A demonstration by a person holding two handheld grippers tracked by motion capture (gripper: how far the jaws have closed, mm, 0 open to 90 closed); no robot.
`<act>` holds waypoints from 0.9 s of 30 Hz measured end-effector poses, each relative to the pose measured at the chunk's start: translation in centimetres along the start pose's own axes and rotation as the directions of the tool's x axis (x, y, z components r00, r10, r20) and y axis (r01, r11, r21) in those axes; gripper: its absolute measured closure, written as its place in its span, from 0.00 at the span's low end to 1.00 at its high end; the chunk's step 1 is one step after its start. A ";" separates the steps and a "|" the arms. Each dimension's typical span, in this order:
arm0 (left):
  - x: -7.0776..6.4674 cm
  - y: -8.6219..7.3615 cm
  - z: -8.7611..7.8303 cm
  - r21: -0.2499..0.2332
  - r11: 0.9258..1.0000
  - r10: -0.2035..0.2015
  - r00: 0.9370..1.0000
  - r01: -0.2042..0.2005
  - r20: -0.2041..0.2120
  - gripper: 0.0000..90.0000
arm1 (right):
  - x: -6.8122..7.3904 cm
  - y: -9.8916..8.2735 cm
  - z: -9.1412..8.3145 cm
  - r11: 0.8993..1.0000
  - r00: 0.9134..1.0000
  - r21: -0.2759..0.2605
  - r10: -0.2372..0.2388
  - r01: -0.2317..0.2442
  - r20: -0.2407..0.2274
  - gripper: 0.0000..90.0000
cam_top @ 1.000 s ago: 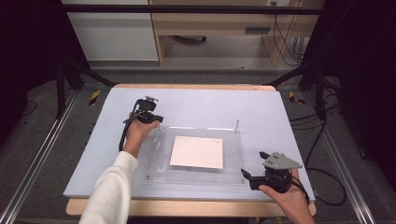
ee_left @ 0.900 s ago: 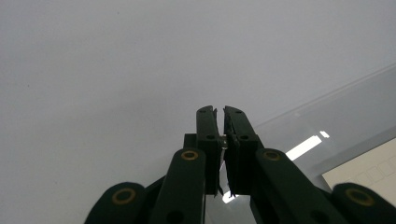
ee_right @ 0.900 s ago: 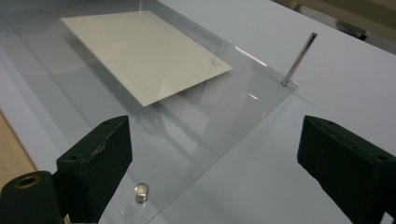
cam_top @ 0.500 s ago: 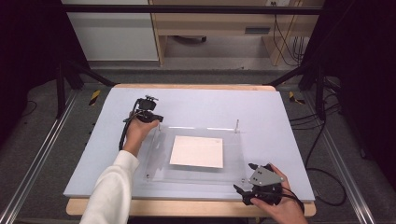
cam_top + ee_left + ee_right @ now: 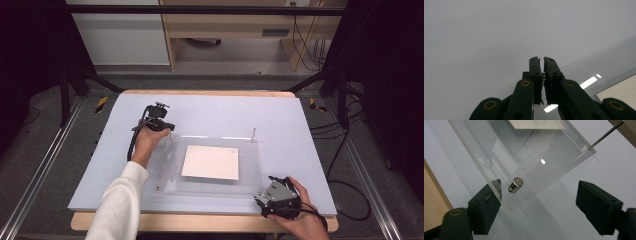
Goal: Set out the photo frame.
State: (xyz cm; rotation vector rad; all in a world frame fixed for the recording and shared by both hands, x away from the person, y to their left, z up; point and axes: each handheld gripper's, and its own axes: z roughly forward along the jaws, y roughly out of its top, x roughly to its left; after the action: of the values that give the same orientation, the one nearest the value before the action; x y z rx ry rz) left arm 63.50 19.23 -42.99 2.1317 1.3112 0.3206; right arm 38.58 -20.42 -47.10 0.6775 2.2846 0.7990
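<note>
A clear acrylic plate lies flat on the pale blue board, with a white sheet at its middle. My left gripper rests at the plate's far left corner. Its jaws are shut, and a tiny silvery bit shows between them; I cannot tell what it is. My right gripper is at the near right corner. It stands open and its jaws have just been closing. Between them lie the plate's corner and a short metal cylinder, and the pads touch neither.
A thin metal pin stands upright at the plate's far right corner. The wooden table edge runs just in front of the board. Dark frame rails and cables lie on the floor to both sides.
My right gripper has moved left and down to the plate's near right corner. The left hand and the plate have stayed put.
</note>
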 end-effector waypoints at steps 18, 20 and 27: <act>-0.2 -0.1 0.0 -0.006 1.000 0.014 1.000 -0.014 -0.009 0.94 | 1.3 0.7 0.0 0.992 0.993 -0.041 -0.118 0.119 0.021 0.39; -0.2 -0.1 0.0 -0.008 1.000 0.013 1.000 -0.013 -0.009 0.94 | 1.4 0.8 0.1 0.992 0.993 -0.041 -0.116 0.116 0.012 0.41; -0.2 -0.2 -0.2 -0.008 1.000 0.009 1.000 -0.009 -0.011 0.94 | 1.4 0.9 0.0 0.991 0.992 -0.044 -0.123 0.123 0.005 0.46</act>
State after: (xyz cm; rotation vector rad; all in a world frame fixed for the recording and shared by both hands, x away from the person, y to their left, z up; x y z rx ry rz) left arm 63.16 19.21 -42.99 2.1326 1.3044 0.3416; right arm 37.85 -18.86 -47.00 0.5117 2.2752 0.7868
